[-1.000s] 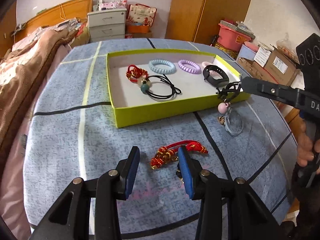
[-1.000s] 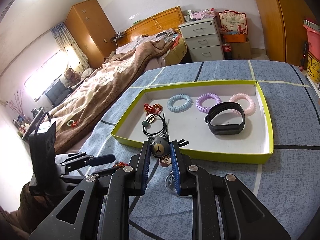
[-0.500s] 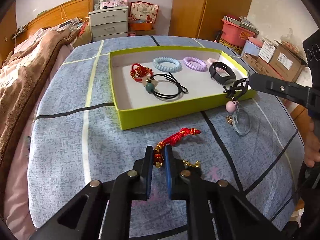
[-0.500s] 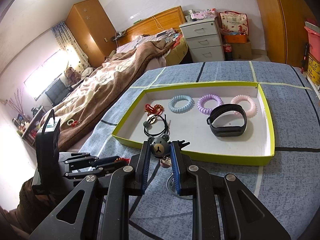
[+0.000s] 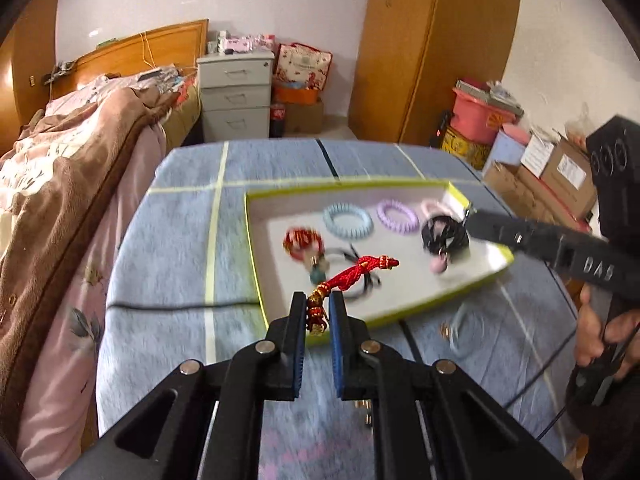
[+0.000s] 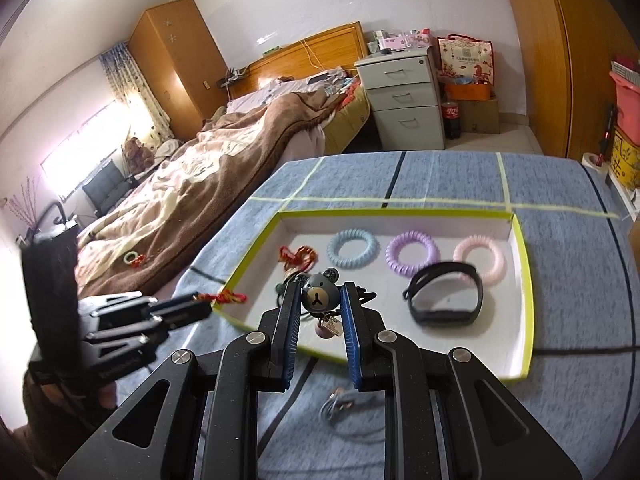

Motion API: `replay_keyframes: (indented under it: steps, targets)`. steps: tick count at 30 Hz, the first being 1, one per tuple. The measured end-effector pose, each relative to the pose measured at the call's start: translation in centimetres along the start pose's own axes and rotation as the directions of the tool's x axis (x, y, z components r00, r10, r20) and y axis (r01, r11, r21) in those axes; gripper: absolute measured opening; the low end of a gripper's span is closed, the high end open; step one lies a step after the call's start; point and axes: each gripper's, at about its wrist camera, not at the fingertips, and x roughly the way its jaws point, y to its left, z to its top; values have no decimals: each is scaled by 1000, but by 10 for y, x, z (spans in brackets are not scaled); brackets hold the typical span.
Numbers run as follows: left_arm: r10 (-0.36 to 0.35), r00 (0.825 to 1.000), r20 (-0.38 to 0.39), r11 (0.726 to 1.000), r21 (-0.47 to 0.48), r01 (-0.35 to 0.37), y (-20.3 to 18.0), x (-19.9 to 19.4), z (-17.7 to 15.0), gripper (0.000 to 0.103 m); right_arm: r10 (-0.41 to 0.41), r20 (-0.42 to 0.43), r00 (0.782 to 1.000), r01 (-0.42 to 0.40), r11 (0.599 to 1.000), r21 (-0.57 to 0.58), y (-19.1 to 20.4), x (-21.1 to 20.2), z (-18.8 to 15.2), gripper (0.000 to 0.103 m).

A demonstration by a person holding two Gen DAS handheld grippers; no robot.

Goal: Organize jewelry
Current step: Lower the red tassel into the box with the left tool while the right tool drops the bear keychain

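My left gripper (image 5: 318, 308) is shut on a red braided bracelet with gold beads (image 5: 360, 270) and holds it in the air over the near edge of the yellow-green tray (image 5: 256, 264). My right gripper (image 6: 320, 300) is shut on a black hair tie with a grey bear charm (image 6: 319, 293) and holds it above the tray's front part (image 6: 530, 300). In the left wrist view that hair tie (image 5: 444, 236) hangs over the tray's right side. In the tray lie blue (image 6: 352, 248), purple (image 6: 412, 250) and pink (image 6: 480, 258) coil ties, a black band (image 6: 444, 298) and a red bracelet (image 6: 296, 256).
A grey-blue ring with a small gold piece (image 6: 352, 410) lies on the blue cloth in front of the tray; it also shows in the left wrist view (image 5: 466, 330). A bed (image 6: 192, 184) stands left of the table, drawers (image 6: 404, 100) behind it, boxes (image 5: 560, 168) at the right.
My left gripper shut on the red braided bracelet, lifted it off the cloth and carried it toward the tray. My right gripper moved the bear hair tie forward, over the tray.
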Motion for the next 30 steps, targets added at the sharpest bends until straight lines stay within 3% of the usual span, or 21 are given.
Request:
replay_keyframes:
  steps: [15, 30]
  targets:
    - [16, 999, -47, 999, -31, -17, 4, 46, 16, 12, -49, -88, 995, 46, 998, -33, -18, 54, 16, 21]
    - [28, 995, -99, 998, -49, -33, 4, 64, 11, 12, -86, -156, 984, 77, 995, -65, -28, 56, -4, 21]
